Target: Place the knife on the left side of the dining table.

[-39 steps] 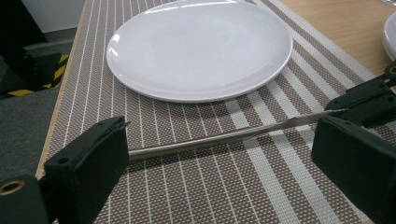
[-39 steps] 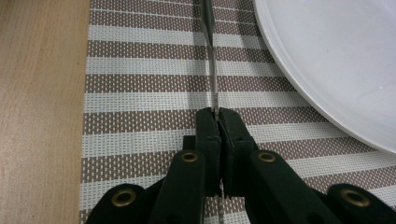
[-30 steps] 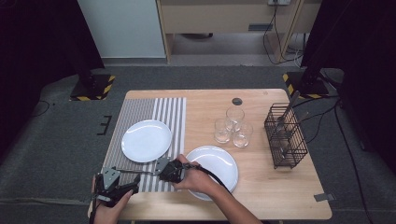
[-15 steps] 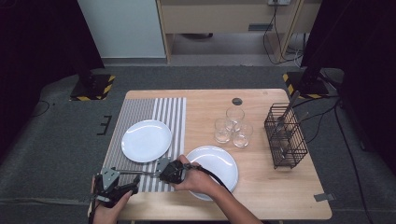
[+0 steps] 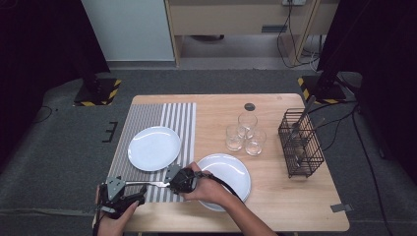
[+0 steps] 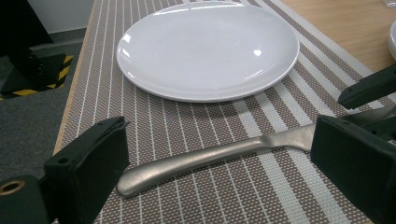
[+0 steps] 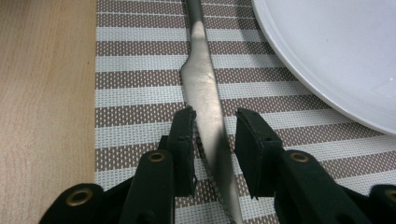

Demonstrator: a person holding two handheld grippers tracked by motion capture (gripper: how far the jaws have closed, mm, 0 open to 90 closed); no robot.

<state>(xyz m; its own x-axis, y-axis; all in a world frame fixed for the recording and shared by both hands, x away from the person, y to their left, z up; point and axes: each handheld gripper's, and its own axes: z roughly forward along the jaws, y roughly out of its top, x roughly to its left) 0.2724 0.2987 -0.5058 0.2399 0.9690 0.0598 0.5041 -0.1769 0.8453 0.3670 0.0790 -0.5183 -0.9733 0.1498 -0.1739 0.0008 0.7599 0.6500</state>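
A steel table knife (image 5: pixel 150 184) lies on the striped placemat (image 5: pixel 147 118), in front of a white plate (image 5: pixel 154 148). My right gripper (image 7: pixel 215 119) straddles the serrated blade (image 7: pixel 201 70). Its jaws have just been opening, and there is a gap beside the blade, so the pads do not press on it. In the high view the right gripper (image 5: pixel 173 178) points left from the hand. My left gripper (image 6: pixel 219 126) stands wide open low over the mat, one jaw on each side of the knife's handle (image 6: pixel 187 163) without touching it. It sits at the table's near left corner (image 5: pixel 129 194).
A second white plate (image 5: pixel 231 172) lies on the bare wood, partly under the right hand. Three glasses (image 5: pixel 243 133) stand mid-table. At the right stands a black wire basket (image 5: pixel 301 147) with cutlery. A small black disc (image 5: pixel 250 106) lies near the far edge.
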